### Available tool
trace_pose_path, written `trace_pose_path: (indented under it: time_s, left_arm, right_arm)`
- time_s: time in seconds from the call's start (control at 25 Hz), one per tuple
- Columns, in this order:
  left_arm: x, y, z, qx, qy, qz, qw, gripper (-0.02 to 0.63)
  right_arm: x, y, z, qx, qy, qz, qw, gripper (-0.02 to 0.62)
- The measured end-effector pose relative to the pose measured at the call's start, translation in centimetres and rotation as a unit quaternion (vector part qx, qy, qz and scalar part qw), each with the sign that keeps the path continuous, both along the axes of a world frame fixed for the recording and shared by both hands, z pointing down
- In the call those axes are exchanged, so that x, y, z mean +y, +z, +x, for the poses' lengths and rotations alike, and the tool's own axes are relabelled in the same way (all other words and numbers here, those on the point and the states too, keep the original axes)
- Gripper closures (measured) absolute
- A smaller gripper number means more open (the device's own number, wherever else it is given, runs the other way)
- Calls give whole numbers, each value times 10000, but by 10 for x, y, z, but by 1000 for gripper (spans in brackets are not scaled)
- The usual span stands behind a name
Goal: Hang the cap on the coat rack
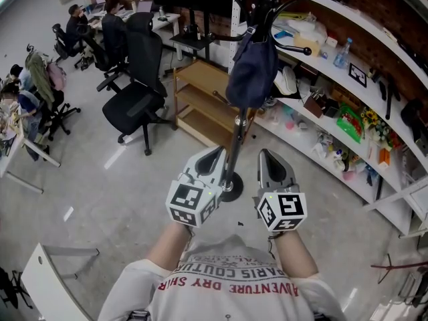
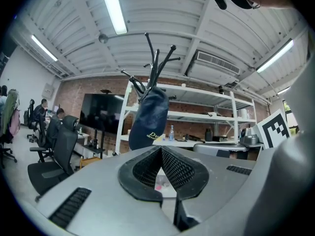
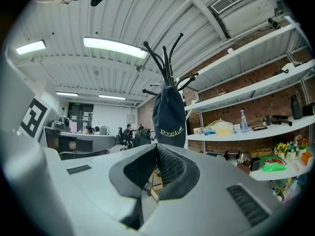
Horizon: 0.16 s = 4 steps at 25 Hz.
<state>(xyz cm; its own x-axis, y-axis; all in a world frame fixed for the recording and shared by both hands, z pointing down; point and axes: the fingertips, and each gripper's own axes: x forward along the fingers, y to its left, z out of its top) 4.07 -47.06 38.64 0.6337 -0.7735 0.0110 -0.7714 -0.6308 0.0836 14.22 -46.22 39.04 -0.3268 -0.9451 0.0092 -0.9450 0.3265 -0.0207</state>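
A dark navy cap (image 1: pixel 251 69) hangs from the top hooks of a black coat rack (image 1: pixel 237 136), whose round base (image 1: pixel 231 189) stands on the floor. The left gripper (image 1: pixel 212 160) and right gripper (image 1: pixel 274 162) are held side by side near the person's chest, on either side of the pole and well below the cap. In the left gripper view the cap (image 2: pixel 150 117) hangs ahead, beyond the shut, empty left gripper (image 2: pixel 161 149). In the right gripper view the cap (image 3: pixel 169 117) shows yellow lettering, and the right gripper (image 3: pixel 156 146) is shut on nothing.
Long white shelves (image 1: pixel 348 85) packed with bottles and boxes run along the right behind the rack. A low wooden shelf cart (image 1: pixel 200 99) and black office chairs (image 1: pixel 137 92) stand to the left of it. People sit at desks at far left. A white table corner (image 1: pixel 53 273) is at lower left.
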Motion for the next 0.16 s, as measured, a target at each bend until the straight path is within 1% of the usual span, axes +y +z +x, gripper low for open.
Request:
trace_pose_path:
  time_s: [0.16]
  left_arm:
    - [2,4,0,-17,8,-29,10000,600]
  right_arm:
    - [-1,5,-2,17,-114,-90,9999,580]
